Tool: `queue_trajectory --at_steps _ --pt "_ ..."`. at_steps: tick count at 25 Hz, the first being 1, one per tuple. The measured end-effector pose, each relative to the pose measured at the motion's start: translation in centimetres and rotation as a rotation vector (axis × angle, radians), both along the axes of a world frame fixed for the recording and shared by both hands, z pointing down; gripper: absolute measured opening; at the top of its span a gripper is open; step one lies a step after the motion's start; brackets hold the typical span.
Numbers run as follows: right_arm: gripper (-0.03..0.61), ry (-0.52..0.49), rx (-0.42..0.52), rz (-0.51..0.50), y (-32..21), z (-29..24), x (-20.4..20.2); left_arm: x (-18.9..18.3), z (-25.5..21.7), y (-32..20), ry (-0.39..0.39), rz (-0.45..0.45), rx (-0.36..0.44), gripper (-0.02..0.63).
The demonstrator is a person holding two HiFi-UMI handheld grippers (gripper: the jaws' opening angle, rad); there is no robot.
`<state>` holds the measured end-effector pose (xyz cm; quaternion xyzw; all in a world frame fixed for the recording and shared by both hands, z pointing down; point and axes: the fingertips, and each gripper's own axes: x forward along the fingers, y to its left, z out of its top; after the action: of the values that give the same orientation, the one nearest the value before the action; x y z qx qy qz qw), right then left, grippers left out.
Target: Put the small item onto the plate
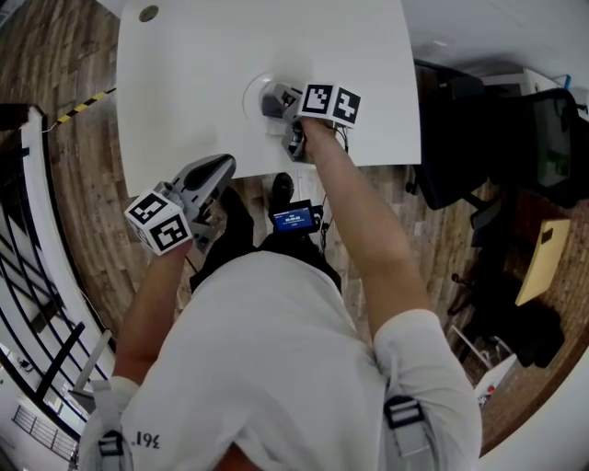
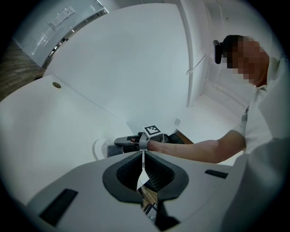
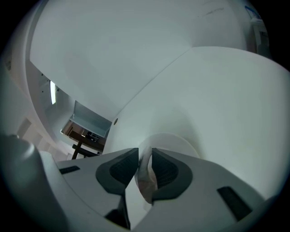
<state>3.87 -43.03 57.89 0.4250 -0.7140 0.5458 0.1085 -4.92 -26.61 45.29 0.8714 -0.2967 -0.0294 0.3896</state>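
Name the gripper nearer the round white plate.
Right. The right gripper is over the round white plate, gripping a small pale item; the left gripper hangs shut at the white table's near edge.

The white worktop is a plain, smooth slab with rounded corners, standing over a wood-plank floor. A round white plate lies flat on it near the near edge, roughly midway along that edge, and is so pale that it barely stands out from the surface. A small round cap sits flush in the worktop close to the far left corner, well apart from the plate.
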Motion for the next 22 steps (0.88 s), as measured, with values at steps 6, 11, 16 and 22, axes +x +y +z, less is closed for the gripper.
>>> queue_trajectory --at_steps 6,11,16,22 --pt "0.138 0.118 0.014 -0.027 0.3 1.3 0.5 0.2 0.0 -0.1 0.015 -0.002 -0.004 0.006" --pt "0.138 0.116 0.009 0.003 0.4 1.7 0.8 0.2 -0.1 -0.2 0.019 0.0 -0.005 0.005" --pt "0.176 0.157 0.01 -0.012 0.3 2.1 0.8 0.2 0.0 -0.3 0.021 0.002 -0.009 0.005" --pt "0.215 0.219 0.049 -0.057 0.2 1.9 0.4 0.2 0.0 -0.3 0.025 0.002 -0.008 0.006"
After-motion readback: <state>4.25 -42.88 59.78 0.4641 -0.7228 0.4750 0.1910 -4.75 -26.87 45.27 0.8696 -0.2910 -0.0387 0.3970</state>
